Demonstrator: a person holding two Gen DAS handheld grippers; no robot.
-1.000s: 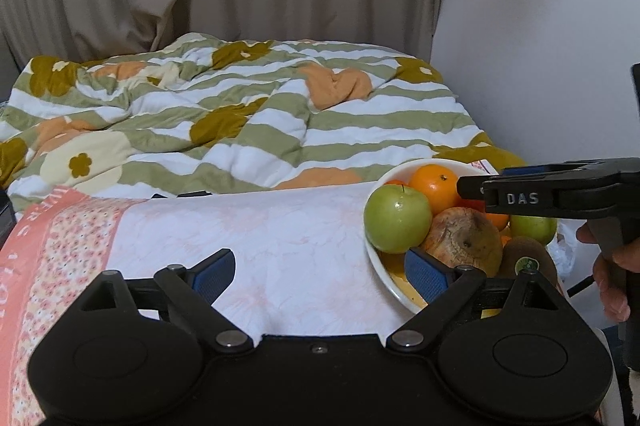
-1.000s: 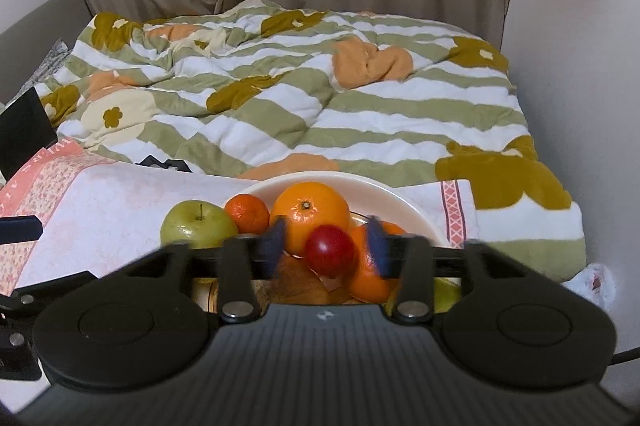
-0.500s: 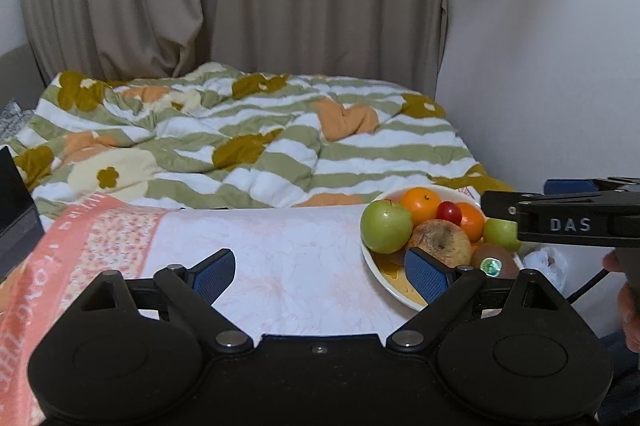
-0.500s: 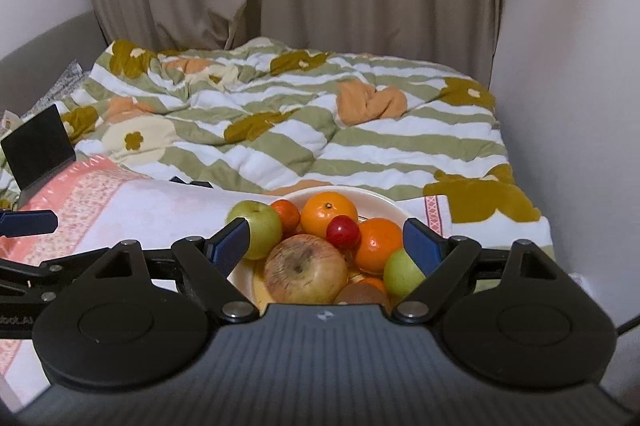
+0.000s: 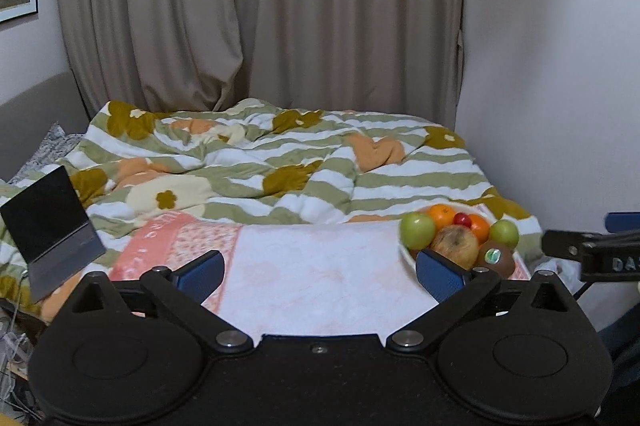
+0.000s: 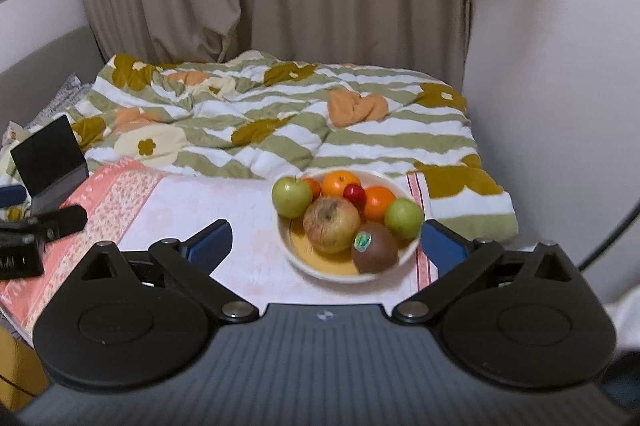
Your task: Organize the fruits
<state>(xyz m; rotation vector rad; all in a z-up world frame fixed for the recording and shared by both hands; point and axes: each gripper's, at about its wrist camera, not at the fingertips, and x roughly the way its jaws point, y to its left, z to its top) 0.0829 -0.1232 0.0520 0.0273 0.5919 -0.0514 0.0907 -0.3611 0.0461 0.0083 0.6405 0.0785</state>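
Note:
A white bowl (image 6: 385, 181) stands on the pink-white cloth (image 6: 224, 201), heaped with fruit: two green apples (image 6: 291, 197), a brownish apple (image 6: 331, 224), a stickered kiwi (image 6: 374, 248), oranges (image 6: 341, 182) and a small red fruit (image 6: 354, 193). My right gripper (image 6: 326, 241) hangs back from and above the bowl, its jaws opening with nothing between them. In the left wrist view the bowl (image 5: 407, 253) sits at the right, behind my right finger. My left gripper (image 5: 319, 274) is over the bare cloth, jaws opening and empty.
A striped flowered quilt (image 6: 280, 113) covers the bed behind the cloth. A dark open laptop (image 5: 48, 222) stands at the left. A wall (image 6: 560, 65) is close on the right, and beige curtains (image 5: 260, 25) hang at the back. The other gripper's body (image 5: 592, 250) juts in at the right.
Both grippers have drawn back and risen from the bowl. The right jaws, which had the small red fruit between them, spread wide; that fruit now lies in the bowl.

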